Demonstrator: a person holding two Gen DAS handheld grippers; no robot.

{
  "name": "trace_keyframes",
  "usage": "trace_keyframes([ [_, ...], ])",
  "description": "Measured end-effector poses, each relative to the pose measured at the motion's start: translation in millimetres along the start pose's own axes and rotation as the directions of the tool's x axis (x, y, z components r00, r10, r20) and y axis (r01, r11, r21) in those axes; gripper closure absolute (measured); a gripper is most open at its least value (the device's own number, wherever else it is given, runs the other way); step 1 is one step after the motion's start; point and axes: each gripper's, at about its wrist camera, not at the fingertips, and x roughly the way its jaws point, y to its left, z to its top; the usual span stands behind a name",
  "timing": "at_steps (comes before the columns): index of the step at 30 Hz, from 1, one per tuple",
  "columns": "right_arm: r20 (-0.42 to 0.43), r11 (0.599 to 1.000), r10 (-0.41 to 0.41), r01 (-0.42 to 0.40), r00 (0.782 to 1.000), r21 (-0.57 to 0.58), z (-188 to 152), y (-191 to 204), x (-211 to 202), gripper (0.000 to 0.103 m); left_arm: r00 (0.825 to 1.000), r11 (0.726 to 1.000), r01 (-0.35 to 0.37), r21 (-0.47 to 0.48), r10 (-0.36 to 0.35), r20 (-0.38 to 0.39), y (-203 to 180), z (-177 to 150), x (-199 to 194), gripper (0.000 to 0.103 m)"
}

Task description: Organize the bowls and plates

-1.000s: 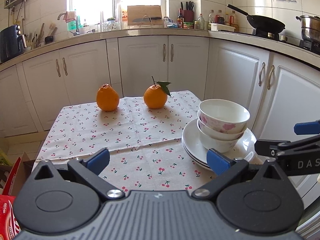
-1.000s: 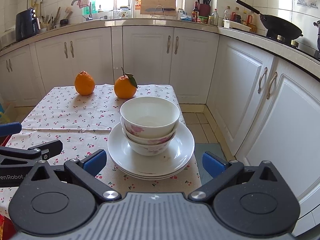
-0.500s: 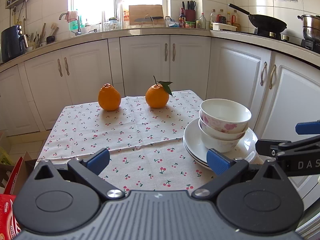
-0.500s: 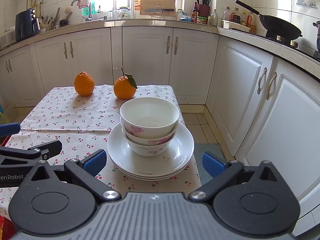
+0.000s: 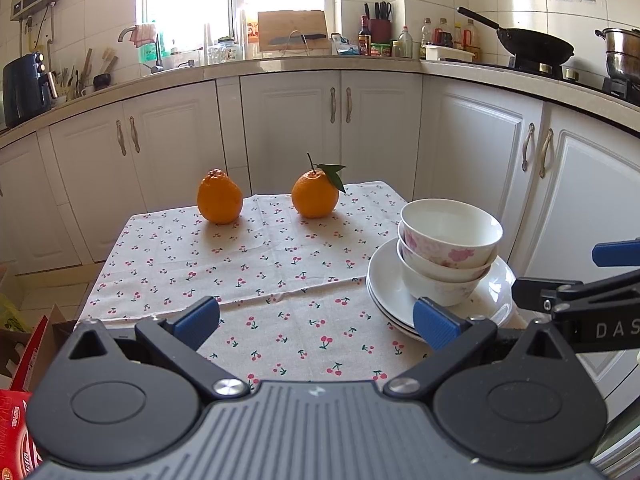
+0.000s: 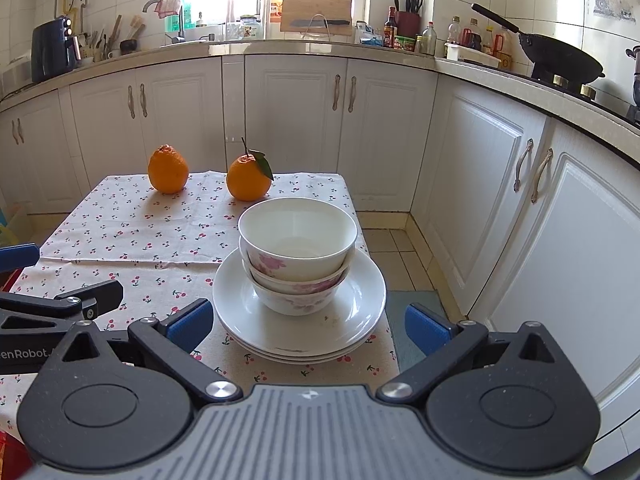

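Two white bowls with pink flowers (image 6: 297, 242) (image 5: 450, 240) sit nested on a stack of white plates (image 6: 352, 312) (image 5: 384, 280) near the right front corner of the cherry-print table (image 5: 260, 264) (image 6: 132, 240). My right gripper (image 6: 306, 322) is open, just in front of the stack, its blue pads apart wider than the plates. My left gripper (image 5: 316, 318) is open too, low over the cloth left of the stack, its right pad beside the plate rim. Neither holds anything.
Two oranges (image 5: 219, 202) (image 5: 315, 199) stand at the table's far side. White cabinets (image 6: 480, 184) and a counter with a wok (image 6: 560, 60) run behind and to the right. Boxes (image 5: 24, 360) lie on the floor at the left.
Both views have barely shifted; the left gripper has drifted slightly, and the bowls and plates stay where they were.
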Motion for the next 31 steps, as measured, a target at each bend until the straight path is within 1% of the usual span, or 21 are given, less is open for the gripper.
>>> trace_keyframes([
  [31,-0.006,1.000,0.014,-0.014,1.000,0.003,3.4,-4.3,1.4,0.000,1.000,1.000,-0.013,0.006,0.013,-0.014,-2.1,4.5,0.9,0.001],
])
